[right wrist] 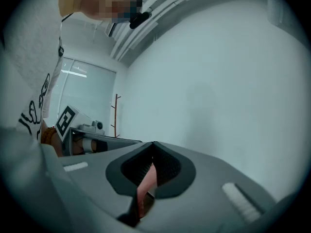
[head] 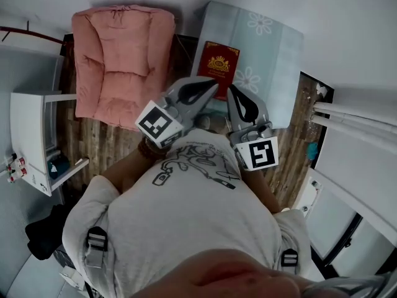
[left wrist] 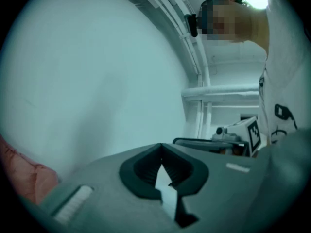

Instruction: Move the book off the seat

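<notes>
A dark red book [head: 217, 64] with a gold emblem lies flat on the pale blue flowered seat [head: 273, 48]. In the head view both grippers are held close in front of the person's chest, with their tips pointing toward the book. The left gripper [head: 208, 87] overlaps the book's near edge in the picture; whether it touches the book I cannot tell. The right gripper [head: 239, 101] is just right of the book's near corner. Both gripper views face a bare wall. The left gripper [left wrist: 162, 147] and the right gripper [right wrist: 153, 144] are shut, with no object between their jaws.
A pink padded armchair [head: 118, 61] stands left of the blue seat, with wooden floor [head: 102, 141] in front of it. A white cabinet [head: 31, 141] is at far left and white rails [head: 353, 120] at right. A coat stand [right wrist: 116, 115] shows in the right gripper view.
</notes>
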Tool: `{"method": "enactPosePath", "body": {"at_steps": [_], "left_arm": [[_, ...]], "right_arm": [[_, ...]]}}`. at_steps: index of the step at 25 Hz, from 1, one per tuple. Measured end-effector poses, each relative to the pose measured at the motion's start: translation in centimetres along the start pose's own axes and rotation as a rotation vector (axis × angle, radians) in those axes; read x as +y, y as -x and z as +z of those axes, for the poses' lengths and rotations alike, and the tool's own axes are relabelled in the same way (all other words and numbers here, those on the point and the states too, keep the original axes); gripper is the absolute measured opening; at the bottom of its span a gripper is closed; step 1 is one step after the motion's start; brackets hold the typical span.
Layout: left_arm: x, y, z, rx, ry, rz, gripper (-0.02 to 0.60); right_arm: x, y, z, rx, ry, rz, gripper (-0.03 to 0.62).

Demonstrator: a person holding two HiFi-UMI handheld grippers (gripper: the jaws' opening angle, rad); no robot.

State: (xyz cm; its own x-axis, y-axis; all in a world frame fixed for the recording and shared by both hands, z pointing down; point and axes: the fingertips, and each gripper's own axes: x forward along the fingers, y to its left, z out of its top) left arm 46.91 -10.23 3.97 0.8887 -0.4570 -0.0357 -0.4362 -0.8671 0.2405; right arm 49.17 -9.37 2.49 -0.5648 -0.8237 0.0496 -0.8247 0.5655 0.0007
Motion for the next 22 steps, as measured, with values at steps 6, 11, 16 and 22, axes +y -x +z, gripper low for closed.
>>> {"method": "enactPosePath", "body": {"at_steps": [6, 11, 16, 22], "left_arm": [[-0.16, 0.01, -0.01, 0.002, -0.013, -0.002, 0.002], [0.02, -0.31, -0.06, -0.001, -0.001, 0.002, 0.002], [0.19, -0.45, -0.3, 0.006, 0.0, -0.001, 0.002], [0.13, -0.54, -0.04, -0.009, 0.0, -0.002, 0.002]], "right_arm": [[-0.11, 0.17, -0.18, 0.021, 0.037, 0.009, 0.008], [-0.35, -0.1, 0.15, -0.002, 0.014, -0.003, 0.008], [-0.3, -0.06, -0.46, 0.029, 0.041, 0.011, 0.008], [-0.19, -0.03, -0.13, 0.007, 0.022, 0.001, 0.008]]}}
